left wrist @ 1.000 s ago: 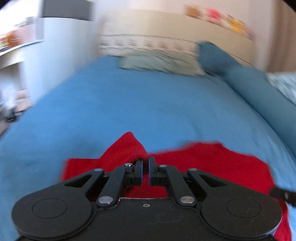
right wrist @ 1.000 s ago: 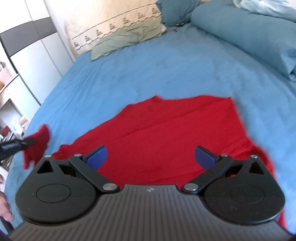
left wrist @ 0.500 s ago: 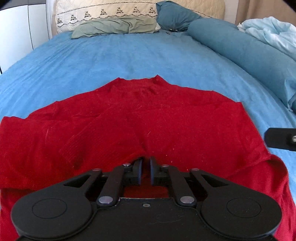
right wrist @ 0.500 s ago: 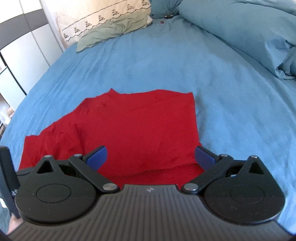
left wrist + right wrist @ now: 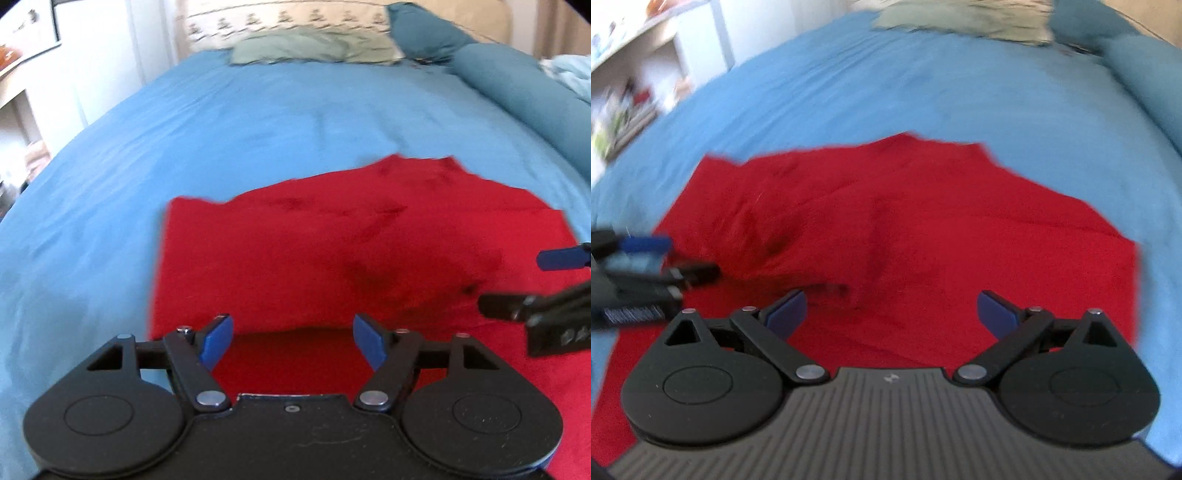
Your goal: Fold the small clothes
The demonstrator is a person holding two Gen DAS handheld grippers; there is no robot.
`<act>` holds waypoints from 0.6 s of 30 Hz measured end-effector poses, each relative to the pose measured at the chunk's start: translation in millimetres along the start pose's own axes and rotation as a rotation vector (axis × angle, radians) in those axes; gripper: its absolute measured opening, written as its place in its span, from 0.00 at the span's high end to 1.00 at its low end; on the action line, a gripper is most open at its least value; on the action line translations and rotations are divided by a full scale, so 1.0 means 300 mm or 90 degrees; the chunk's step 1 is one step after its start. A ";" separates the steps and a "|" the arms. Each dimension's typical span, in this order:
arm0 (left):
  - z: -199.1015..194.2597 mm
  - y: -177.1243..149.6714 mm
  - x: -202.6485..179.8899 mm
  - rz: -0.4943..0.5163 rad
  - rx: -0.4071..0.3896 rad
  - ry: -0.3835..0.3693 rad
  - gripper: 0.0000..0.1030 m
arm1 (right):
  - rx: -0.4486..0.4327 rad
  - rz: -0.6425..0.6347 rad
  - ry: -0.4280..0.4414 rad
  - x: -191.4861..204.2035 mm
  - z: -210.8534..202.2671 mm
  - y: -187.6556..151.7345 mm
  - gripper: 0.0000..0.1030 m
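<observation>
Garment (image 5: 351, 251): lies on the bed (image 5: 258, 122), near its foot end, apparently folded over itself. Pillows (image 5: 314, 48): at the far head end, behind the garment. Rolled duvet (image 5: 517, 85): along the bed's right side. Shelves (image 5: 628, 92): left of the bed.

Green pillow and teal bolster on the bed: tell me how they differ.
The green pillow is pale sage and flattish; the teal bolster is darker blue-green and a long, rounded roll. The pillow lies across the head of the bed; the bolster runs down its right side in the left wrist view. Both rest on the blue bedcover.
</observation>
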State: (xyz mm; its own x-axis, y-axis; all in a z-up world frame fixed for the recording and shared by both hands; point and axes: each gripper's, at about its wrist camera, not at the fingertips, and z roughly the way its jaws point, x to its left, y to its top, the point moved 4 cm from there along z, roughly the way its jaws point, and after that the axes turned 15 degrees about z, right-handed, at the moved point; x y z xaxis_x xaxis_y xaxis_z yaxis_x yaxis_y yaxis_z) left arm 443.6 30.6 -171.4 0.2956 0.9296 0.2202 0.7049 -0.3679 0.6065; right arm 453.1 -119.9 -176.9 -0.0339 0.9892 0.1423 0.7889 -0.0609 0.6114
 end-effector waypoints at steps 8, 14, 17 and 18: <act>0.009 -0.030 0.104 -0.003 0.000 0.024 0.25 | -0.048 0.030 -0.043 0.032 0.065 0.064 0.16; 0.034 -0.040 0.134 -0.034 0.006 0.011 0.25 | -0.034 0.256 -0.053 -0.178 0.055 0.070 0.19; 0.046 -0.057 0.145 -0.032 0.008 0.011 0.25 | -0.038 0.328 -0.020 -0.248 0.047 0.023 0.20; 0.050 -0.060 0.146 -0.026 0.009 0.013 0.25 | -0.045 0.332 -0.006 -0.254 0.040 0.013 0.20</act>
State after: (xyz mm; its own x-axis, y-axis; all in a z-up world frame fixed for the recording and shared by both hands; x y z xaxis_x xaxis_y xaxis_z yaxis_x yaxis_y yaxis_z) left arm 453.5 77.7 -184.1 0.2532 0.9442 0.2107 0.7251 -0.3295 0.6047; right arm 466.3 -194.0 -194.7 0.3582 0.8261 0.4351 0.6556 -0.5543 0.5128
